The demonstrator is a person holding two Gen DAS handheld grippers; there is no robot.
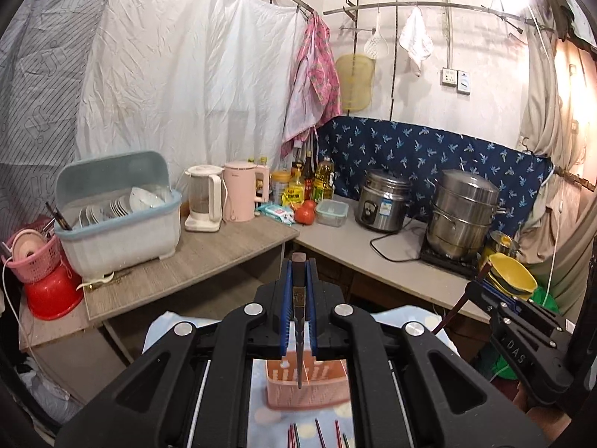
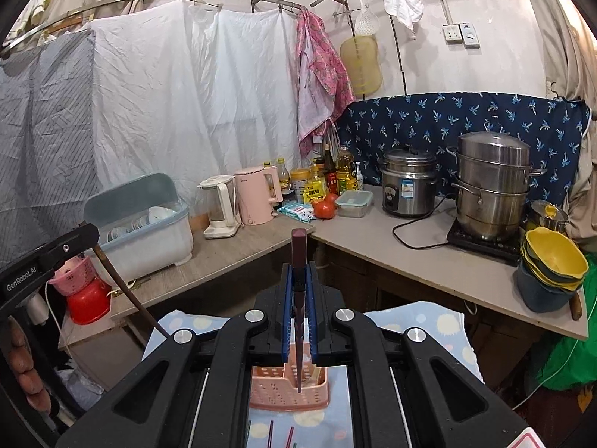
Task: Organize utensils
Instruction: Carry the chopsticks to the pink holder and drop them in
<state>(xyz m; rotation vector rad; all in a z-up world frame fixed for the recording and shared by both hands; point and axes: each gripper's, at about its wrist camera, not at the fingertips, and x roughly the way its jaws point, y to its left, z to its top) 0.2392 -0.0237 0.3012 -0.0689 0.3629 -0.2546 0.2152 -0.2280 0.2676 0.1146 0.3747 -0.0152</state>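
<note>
My left gripper is shut on a dark chopstick, held upright with its tip hanging over a pink slotted utensil basket. My right gripper is shut on a maroon chopstick, also upright, its tip inside the same pink basket. Several loose coloured chopsticks lie on the blue dotted cloth in front of the basket; they also show in the right wrist view. The right gripper appears at the right edge of the left view, the left gripper at the left edge of the right view.
A blue dotted cloth covers the near table. Behind stands a counter with a dish rack, kettles, bottles, a rice cooker, a steel steamer pot and yellow bowls.
</note>
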